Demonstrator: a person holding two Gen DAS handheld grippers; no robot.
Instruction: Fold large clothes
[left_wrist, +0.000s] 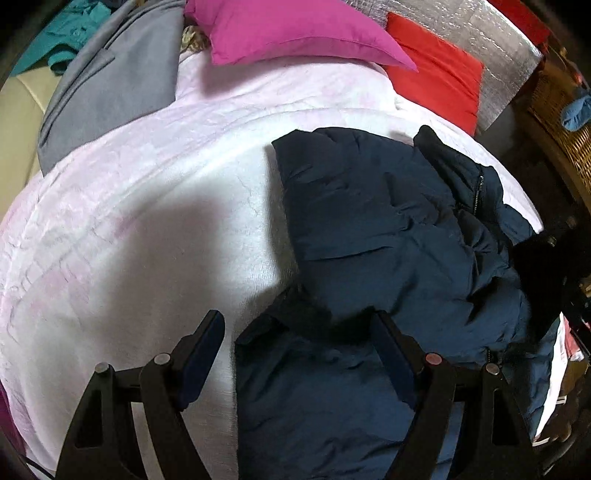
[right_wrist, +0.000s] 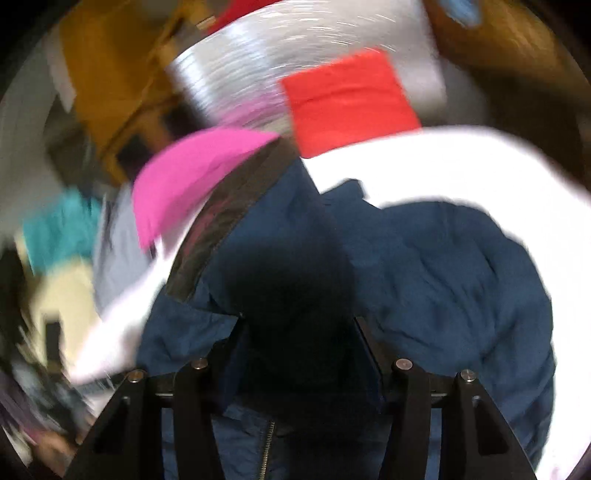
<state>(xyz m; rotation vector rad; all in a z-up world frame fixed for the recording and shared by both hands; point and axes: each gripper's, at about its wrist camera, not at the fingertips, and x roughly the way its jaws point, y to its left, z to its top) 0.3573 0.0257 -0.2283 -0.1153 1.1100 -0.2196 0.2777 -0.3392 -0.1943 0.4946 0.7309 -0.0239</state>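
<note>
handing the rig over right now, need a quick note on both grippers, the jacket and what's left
Left gripper: open, jaws wide, low over the near edge of the navy jacket, gripping nothing.
Right gripper: dark jacket fabric sits between its fingers; the view is blurred, so a firm grip can't be confirmed.
Jacket: bunched and rumpled on the white bedspread, zipper showing, below the pink pillow and red pillow.
Done: no neat fold visible.
Left: spread it flat, then fold.

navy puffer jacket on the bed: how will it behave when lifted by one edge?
The navy puffer jacket looks floppy: it lies rumpled in soft folds on the white blanket, so it will likely drape and sag. Its puffy quilting suggests light but bulky. The smooth shell may slip from a thin pinch.
</note>
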